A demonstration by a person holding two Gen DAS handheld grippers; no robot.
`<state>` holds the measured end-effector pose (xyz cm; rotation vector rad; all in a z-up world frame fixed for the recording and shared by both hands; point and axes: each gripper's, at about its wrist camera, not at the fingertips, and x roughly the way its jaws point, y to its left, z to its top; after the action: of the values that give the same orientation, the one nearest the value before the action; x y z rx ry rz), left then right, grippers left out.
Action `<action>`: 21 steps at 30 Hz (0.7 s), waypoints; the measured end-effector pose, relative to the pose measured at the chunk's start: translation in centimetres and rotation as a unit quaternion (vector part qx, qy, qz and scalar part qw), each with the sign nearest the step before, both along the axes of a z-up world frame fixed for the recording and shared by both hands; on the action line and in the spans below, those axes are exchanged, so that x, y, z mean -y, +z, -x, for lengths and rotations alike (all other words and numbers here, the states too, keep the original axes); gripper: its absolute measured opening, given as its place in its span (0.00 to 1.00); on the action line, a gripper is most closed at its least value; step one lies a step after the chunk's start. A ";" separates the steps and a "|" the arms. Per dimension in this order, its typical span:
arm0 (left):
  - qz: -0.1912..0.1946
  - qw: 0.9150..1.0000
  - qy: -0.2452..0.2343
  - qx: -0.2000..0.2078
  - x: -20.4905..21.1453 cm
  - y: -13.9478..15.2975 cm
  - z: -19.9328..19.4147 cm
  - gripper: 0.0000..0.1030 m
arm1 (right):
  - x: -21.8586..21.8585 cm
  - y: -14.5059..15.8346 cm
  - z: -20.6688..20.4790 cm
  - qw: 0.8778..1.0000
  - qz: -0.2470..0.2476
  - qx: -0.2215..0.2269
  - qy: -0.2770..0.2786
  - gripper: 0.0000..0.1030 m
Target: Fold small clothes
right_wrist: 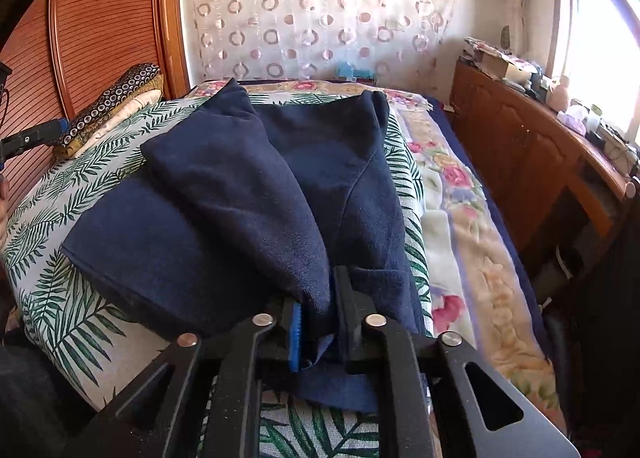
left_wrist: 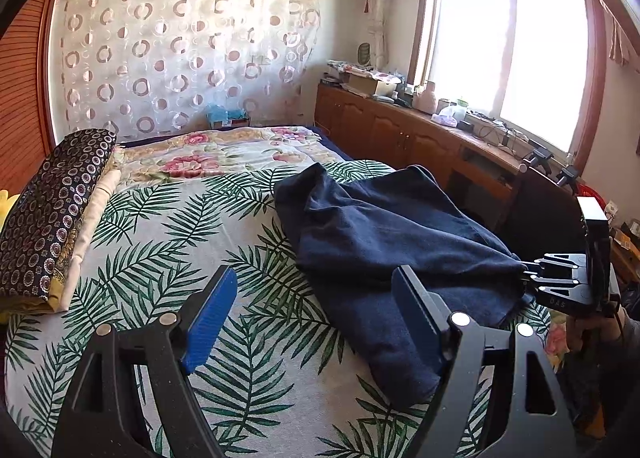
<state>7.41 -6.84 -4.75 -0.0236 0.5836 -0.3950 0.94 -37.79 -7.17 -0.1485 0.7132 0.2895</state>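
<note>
A dark navy garment [left_wrist: 384, 242] lies partly folded on the palm-leaf bedspread [left_wrist: 168, 218]. My left gripper [left_wrist: 316, 318] is open and empty, its fingers hovering above the sheet just left of the garment's near edge. My right gripper [right_wrist: 320, 322] is shut on a bunched edge of the navy garment [right_wrist: 256, 194] and lifts that flap over the rest of the cloth. The right gripper also shows in the left wrist view [left_wrist: 528, 278] at the garment's right edge. The left gripper shows at the far left of the right wrist view [right_wrist: 36, 136].
A folded patterned blanket and pillow [left_wrist: 52, 214] lie along the bed's left side by a wooden headboard [right_wrist: 92, 26]. A floral quilt [left_wrist: 224, 154] covers the far end. A cluttered wooden cabinet [left_wrist: 400, 126] runs under the window to the right.
</note>
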 end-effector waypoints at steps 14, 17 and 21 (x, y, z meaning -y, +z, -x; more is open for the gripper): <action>0.011 1.000 0.021 0.012 -0.8 0.2 0.3 0.78 | -3.4 3.9 1.1 0.998 -0.024 0.049 0.040 0.42; 0.009 0.999 0.026 0.015 -1.1 0.2 0.4 0.78 | -5.6 3.9 -0.4 0.997 -0.023 0.051 0.062 0.42; 0.017 0.999 0.036 0.016 -1.8 0.1 0.4 0.78 | -8.7 3.7 -3.2 0.993 -0.034 0.032 0.110 0.42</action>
<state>7.05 -5.02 -4.64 -0.0698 0.5435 -0.3342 4.16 -29.10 -3.48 -0.1708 0.6235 0.5172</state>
